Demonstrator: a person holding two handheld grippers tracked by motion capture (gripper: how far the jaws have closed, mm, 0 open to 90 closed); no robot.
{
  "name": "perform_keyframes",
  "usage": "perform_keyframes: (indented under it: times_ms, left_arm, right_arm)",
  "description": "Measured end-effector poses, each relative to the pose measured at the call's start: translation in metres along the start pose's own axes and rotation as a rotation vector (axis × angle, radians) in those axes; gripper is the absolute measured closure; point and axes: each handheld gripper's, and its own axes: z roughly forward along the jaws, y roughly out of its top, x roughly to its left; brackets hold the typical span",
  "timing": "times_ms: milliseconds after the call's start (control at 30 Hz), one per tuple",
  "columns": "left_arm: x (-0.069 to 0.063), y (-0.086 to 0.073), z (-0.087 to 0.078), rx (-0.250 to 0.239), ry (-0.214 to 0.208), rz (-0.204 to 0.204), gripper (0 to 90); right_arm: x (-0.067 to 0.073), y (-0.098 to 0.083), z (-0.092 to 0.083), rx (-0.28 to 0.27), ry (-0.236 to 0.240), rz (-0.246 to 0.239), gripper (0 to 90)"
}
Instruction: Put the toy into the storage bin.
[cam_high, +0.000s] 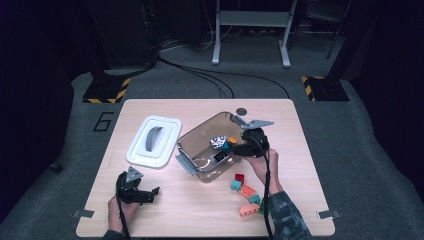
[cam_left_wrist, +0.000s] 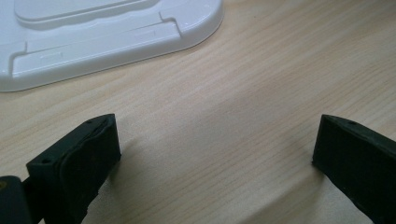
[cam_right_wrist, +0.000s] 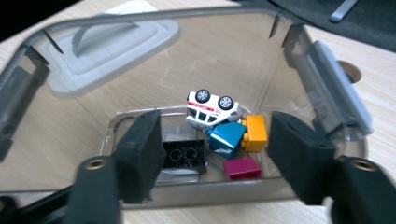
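1. The right gripper (cam_high: 239, 146) hangs over the near right rim of a clear plastic storage box (cam_high: 192, 145), jaws spread wide and gripping nothing; in the right gripper view (cam_right_wrist: 212, 161) the two black jaws frame the inside of the box (cam_right_wrist: 70, 126).
2. Between those jaws, on the box floor, lie a black building block (cam_right_wrist: 184, 153), a dark red block (cam_right_wrist: 242, 168), a teal block (cam_right_wrist: 226, 138) and an orange block (cam_right_wrist: 256, 132).
3. Just behind the teal and orange blocks a white toy car (cam_right_wrist: 212, 108) lies tipped over, wheels up, against the far wall.
4. Outside the box, on the wooden table (cam_high: 200, 210) near the person's right forearm, loose blocks sit in a cluster: a dark red one (cam_high: 239, 177), a teal one (cam_high: 235, 185), and salmon-orange pieces (cam_high: 246, 190) nearer the table's edge.
5. The left gripper (cam_high: 147, 194) rests low at the table's near left corner, released, its jaws well apart with bare wood between them in the left gripper view (cam_left_wrist: 215, 154).
6. Beyond it the white box lid (cam_high: 154, 140) lies flat on the table, left of the box and apart from it; its rounded corner shows in the left gripper view (cam_left_wrist: 107, 37).
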Motion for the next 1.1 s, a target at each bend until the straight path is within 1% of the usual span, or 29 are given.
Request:
perform_keyframes:
  times_ms: [133,233,300,333,367,400,433,533,567,633,700,733,800,833,867,900,933,967,1000,1033,1100]
  left_arm:
    - [0.0,0.0,0.0,0.001,-0.001,0.001,0.6]
    - [0.0,0.0,0.0,0.003,-0.003,0.001,0.6]
    - [0.0,0.0,0.0,-0.004,0.001,-0.001,0.6]
    - [0.0,0.0,0.0,-0.004,0.001,-0.001,0.6]
    - [0.0,0.0,0.0,0.0,0.0,-0.001,0.6]
    - [0.0,0.0,0.0,0.0,0.0,-0.001,0.6]
    - [0.0,0.0,0.0,0.0,-0.001,-0.001,0.6]
    - [0.0,0.0,0.0,-0.006,0.0,-0.001,0.6]
    - [0.0,0.0,0.0,0.003,-0.003,0.001,0.6]
    - [0.0,0.0,0.0,-0.002,-0.002,-0.001,0.6]
    - [0.0,0.0,0.0,0.002,-0.003,0.0,0.6]
    - [0.0,0.0,0.0,0.002,-0.003,0.0,0.6]
    - [0.0,0.0,0.001,-0.007,0.002,-0.001,0.6]
    - [0.0,0.0,0.001,-0.008,0.002,-0.002,0.6]
    - [0.0,0.0,0.001,-0.008,0.002,-0.002,0.6]
    - [0.0,0.0,0.0,0.0,-0.001,-0.001,0.6]
    - [0.0,0.0,0.001,-0.008,0.001,-0.003,0.6]
    - [0.0,0.0,0.001,-0.007,0.002,-0.002,0.6]
    - [0.0,0.0,0.001,-0.007,0.002,-0.002,0.6]
    - [0.0,0.0,0.001,-0.008,0.002,-0.003,0.6]
    - [0.0,0.0,0.001,-0.008,0.001,-0.003,0.6]
  right_arm:
    - [-0.001,-0.002,-0.014,-0.026,-0.008,-0.001,21.6]
    - [-0.002,-0.005,-0.025,-0.041,-0.014,-0.006,18.2]
    - [-0.004,-0.008,-0.033,-0.05,-0.018,-0.009,16.7]
    - [-0.004,-0.008,-0.033,-0.05,-0.018,-0.009,16.7]
    - [-0.005,-0.011,-0.04,-0.057,-0.021,-0.015,14.9]
    - [-0.005,-0.011,-0.04,-0.057,-0.021,-0.015,14.9]
    - [-0.007,-0.015,-0.046,-0.06,-0.029,-0.015,14.8]
    - [-0.009,-0.022,-0.054,-0.057,-0.035,-0.014,14.7]
    - [-0.01,-0.026,-0.056,-0.054,-0.039,-0.012,14.7]
    - [-0.013,-0.034,-0.059,-0.051,-0.046,-0.005,14.3]
    - [-0.017,-0.043,-0.062,-0.046,-0.051,0.016,14.3]
    - [-0.017,-0.043,-0.062,-0.046,-0.051,0.016,14.3]
    - [-0.021,-0.053,-0.064,-0.037,-0.058,0.029,14.2]
    - [-0.025,-0.062,-0.065,-0.033,-0.06,0.044,14.1]
    - [-0.025,-0.062,-0.065,-0.033,-0.06,0.044,14.1]
    - [-0.028,-0.07,-0.065,-0.022,-0.059,0.059,14.2]
    - [-0.028,-0.07,-0.065,-0.022,-0.059,0.059,14.2]
    - [-0.029,-0.079,-0.064,-0.012,-0.054,0.072,14.2]
    - [-0.029,-0.079,-0.064,-0.012,-0.054,0.072,14.2]
    - [-0.03,-0.086,-0.062,0.008,-0.051,0.075,14.2]
    - [-0.03,-0.094,-0.059,0.022,-0.048,0.084,14.2]
